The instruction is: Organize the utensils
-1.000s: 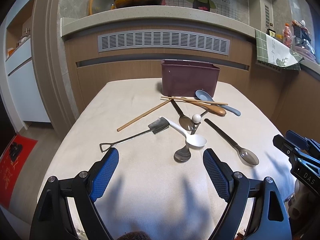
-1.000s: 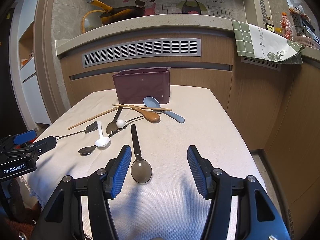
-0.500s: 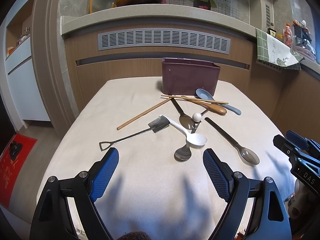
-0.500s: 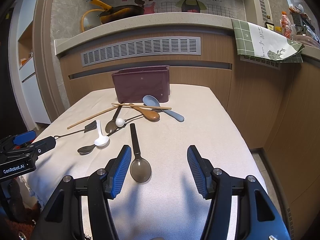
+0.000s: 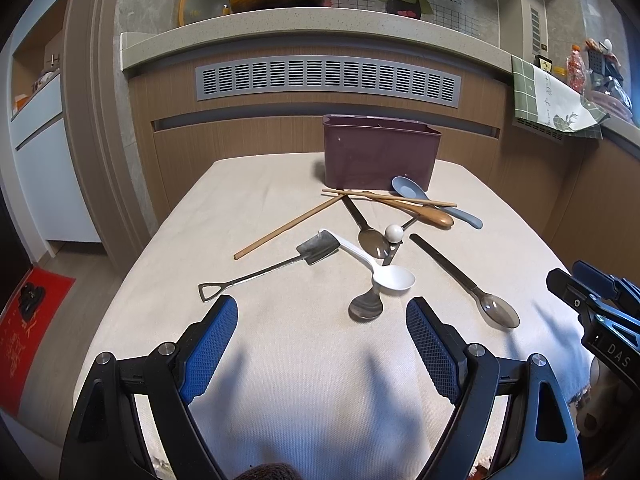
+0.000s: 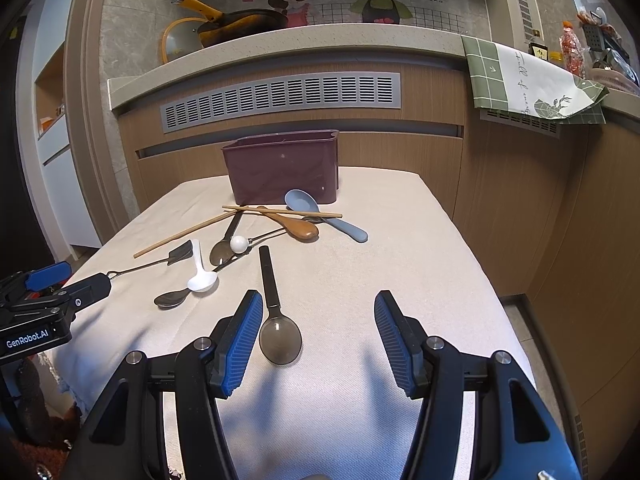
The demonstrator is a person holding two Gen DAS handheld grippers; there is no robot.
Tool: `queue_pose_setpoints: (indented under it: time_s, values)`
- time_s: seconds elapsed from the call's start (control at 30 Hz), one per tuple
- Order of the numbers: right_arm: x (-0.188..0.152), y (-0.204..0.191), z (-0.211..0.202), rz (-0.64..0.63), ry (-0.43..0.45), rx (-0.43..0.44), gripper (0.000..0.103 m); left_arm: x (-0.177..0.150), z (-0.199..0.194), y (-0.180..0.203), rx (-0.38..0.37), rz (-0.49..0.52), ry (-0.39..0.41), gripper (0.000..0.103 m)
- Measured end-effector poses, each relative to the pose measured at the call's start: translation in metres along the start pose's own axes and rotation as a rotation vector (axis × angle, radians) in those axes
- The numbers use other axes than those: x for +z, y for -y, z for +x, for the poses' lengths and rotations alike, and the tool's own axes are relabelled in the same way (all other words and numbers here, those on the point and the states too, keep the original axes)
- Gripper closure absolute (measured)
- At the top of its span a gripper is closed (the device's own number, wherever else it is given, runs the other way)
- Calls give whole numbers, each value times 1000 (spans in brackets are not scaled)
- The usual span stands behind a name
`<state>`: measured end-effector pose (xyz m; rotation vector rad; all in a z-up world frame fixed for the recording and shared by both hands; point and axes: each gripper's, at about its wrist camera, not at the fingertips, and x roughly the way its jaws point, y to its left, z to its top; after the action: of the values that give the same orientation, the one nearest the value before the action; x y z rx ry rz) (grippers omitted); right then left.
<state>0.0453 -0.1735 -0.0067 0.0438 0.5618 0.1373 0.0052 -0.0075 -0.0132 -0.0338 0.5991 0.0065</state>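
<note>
A maroon utensil box [image 5: 380, 154] [image 6: 282, 170] stands at the far side of the cloth-covered table [image 5: 312, 380]. In front of it lie chopsticks [image 5: 388, 198], a wooden spoon [image 5: 434, 216], a blue spoon [image 5: 412, 190], a white spoon [image 5: 390, 278], a metal spoon [image 5: 366, 306], a shovel-shaped spoon [image 5: 316, 248] and a dark spoon [image 6: 278, 340]. My left gripper [image 5: 320, 340] hovers open over the near table edge, empty. My right gripper [image 6: 318, 332] is open too, its left finger beside the dark spoon's bowl.
A wooden counter wall with a grey vent [image 5: 328, 80] rises behind the table. A green checked towel [image 6: 528, 80] hangs at the right. A pan [image 6: 240, 24] sits on the counter. A red mat [image 5: 24, 340] lies on the floor at the left.
Both views have shifted only slightly; the utensils sit a touch lower in the left view. Nothing was grasped or moved.
</note>
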Motion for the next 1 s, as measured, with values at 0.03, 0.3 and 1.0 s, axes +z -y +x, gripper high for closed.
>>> queue_pose_setpoints:
  time_s: [0.03, 0.3, 1.0]
  values:
    - [0, 0, 0, 1, 0, 0, 48, 1, 0, 0, 0, -1, 0, 17]
    - [0, 0, 0, 2, -3, 1, 48, 0, 2, 0, -4, -4, -6, 17]
    - [54, -49, 78, -270, -138, 188, 53, 42, 27, -86, 20, -94, 3, 17]
